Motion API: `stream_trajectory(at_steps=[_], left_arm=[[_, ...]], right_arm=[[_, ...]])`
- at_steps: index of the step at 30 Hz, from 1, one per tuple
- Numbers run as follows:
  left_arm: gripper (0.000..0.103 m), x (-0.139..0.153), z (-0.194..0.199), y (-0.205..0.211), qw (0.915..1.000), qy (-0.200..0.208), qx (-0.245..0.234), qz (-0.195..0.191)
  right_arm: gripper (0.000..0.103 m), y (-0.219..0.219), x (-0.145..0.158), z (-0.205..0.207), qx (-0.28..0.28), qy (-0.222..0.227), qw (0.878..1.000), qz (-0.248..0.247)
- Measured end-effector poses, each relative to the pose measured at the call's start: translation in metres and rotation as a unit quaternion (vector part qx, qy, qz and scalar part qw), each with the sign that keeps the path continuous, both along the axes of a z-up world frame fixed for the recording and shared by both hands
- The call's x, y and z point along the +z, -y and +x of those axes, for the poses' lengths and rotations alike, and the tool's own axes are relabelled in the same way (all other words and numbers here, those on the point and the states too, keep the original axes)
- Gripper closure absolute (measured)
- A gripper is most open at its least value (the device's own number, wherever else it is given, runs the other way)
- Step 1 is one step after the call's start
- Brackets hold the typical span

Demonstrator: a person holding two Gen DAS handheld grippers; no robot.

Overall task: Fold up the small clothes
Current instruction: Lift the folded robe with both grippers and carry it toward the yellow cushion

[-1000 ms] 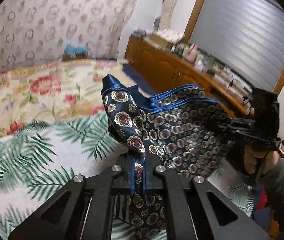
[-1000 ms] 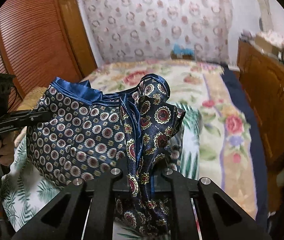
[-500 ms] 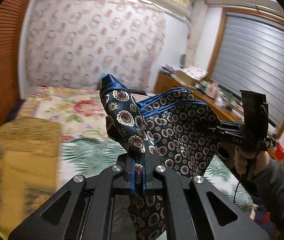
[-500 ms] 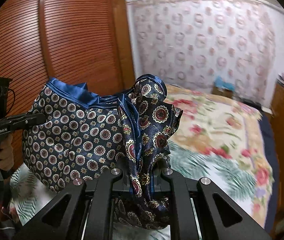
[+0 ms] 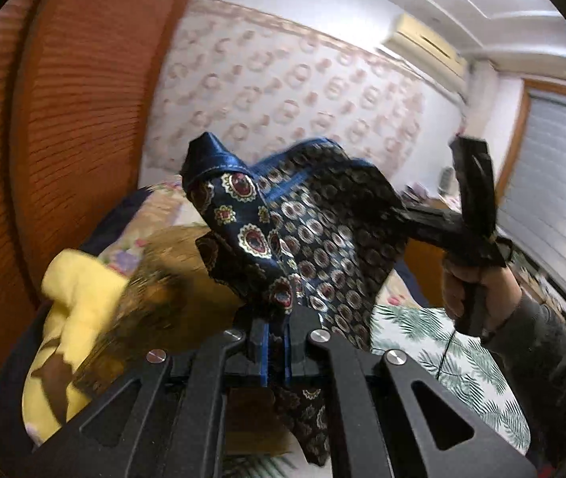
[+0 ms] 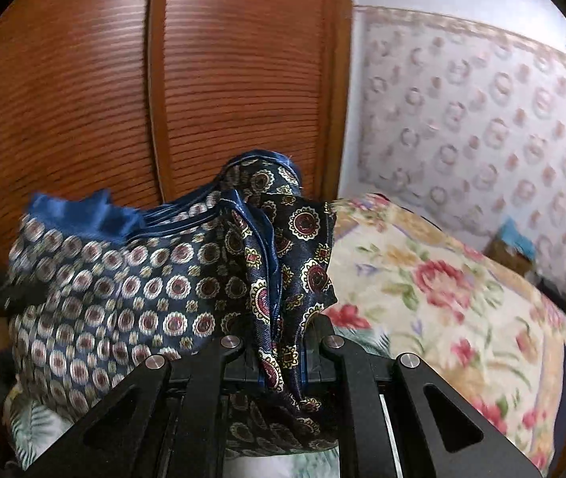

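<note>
Swung wardrobe-ward: medallion-printed navy scarf (image 5: 323, 239), aloft.

Home bedroom: floral bedspread (image 6: 434, 279), louvred wooden wardrobe (image 6: 83, 91), wallpaper (image 5: 283, 79).

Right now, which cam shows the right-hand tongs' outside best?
Left wrist view: the right tongs show from outside, side-on, with the hand gripping the handle and the tips buried in the patterned cloth. Right wrist view gives only their own fingers from behind, shut on a bunched corner of the cloth.
</note>
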State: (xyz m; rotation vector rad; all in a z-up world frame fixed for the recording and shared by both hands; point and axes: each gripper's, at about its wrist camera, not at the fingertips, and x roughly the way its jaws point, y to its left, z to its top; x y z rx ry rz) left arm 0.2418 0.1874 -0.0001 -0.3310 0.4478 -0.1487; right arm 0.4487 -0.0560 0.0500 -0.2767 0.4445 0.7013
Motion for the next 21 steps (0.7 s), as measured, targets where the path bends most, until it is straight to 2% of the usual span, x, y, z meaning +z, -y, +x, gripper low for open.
stream_trajectory(at_steps=[7,11,13,18,19,21], left_arm=[[0.097,-0.032,-0.015,-0.014,0.9988,-0.016,0.042,-0.020],[0.097,-0.053,-0.011,-0.025,0.9969,-0.045,0.054,-0.034],[0.097,-0.065,-0.008,-0.031,0.9957,-0.060,0.052,-0.048],[0.097,-0.069,-0.009,-0.037,0.9959,-0.055,0.044,-0.057],[0.097,-0.070,-0.007,-0.039,0.9958,-0.057,0.045,-0.056],[0.097,-0.074,-0.002,-0.042,0.9952,-0.066,0.048,-0.053]], right_arm=[[0.092,-0.089,-0.004,0.048,0.050,0.021,0.998,-0.036],[0.092,-0.123,-0.019,0.069,0.059,0.015,0.995,-0.085],[0.092,-0.128,-0.026,0.084,0.051,0.000,0.994,-0.098],[0.092,-0.121,-0.018,0.103,0.043,-0.015,0.995,-0.093],[0.092,-0.134,-0.018,0.112,0.043,-0.019,0.994,-0.098],[0.091,-0.133,-0.020,0.101,0.041,-0.025,0.994,-0.102]])
